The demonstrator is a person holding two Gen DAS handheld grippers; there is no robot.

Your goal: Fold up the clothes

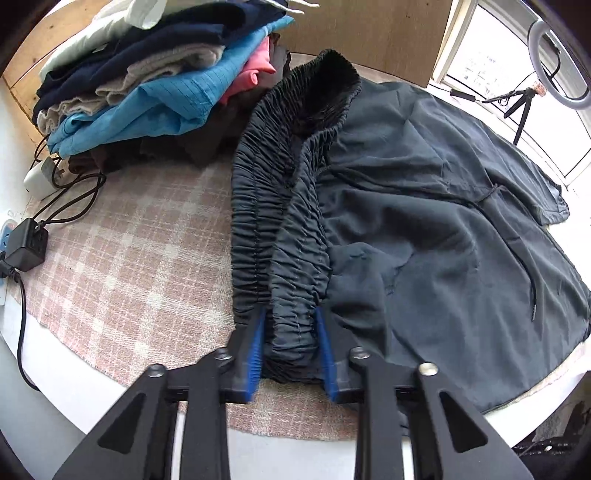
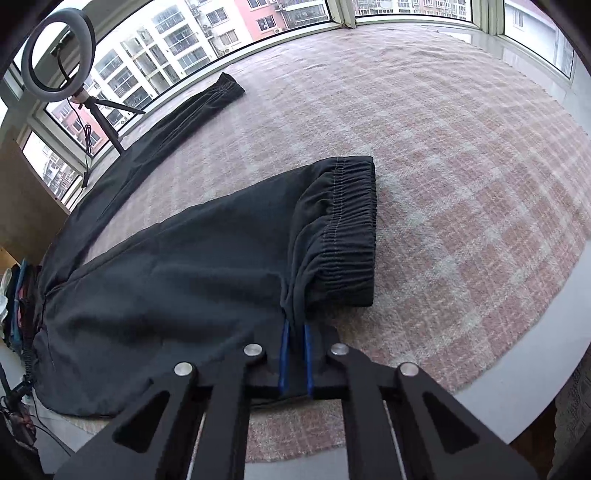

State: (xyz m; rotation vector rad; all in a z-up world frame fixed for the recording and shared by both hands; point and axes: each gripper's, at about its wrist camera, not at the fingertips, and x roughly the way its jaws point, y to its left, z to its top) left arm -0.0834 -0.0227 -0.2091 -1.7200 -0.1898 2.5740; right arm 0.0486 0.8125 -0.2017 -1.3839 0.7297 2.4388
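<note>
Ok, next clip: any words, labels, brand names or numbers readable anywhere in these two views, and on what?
None can be read.
Black trousers: no label or print shows.
Stack of folded clothes: no tag or print shows.
Black power adapter: any marking is too small to tell.
Buildings outside the window: no sign is legible.
Left hand-held gripper and right hand-held gripper: no markings show.

left gripper (image 1: 290, 325): low over the trousers (image 1: 424, 221), blue pads clamped on the gathered waistband (image 1: 291, 229) | right gripper (image 2: 295, 332): low at the trousers' near edge, jaws nearly together, pinching a fold beside the cuff (image 2: 343, 236)
</note>
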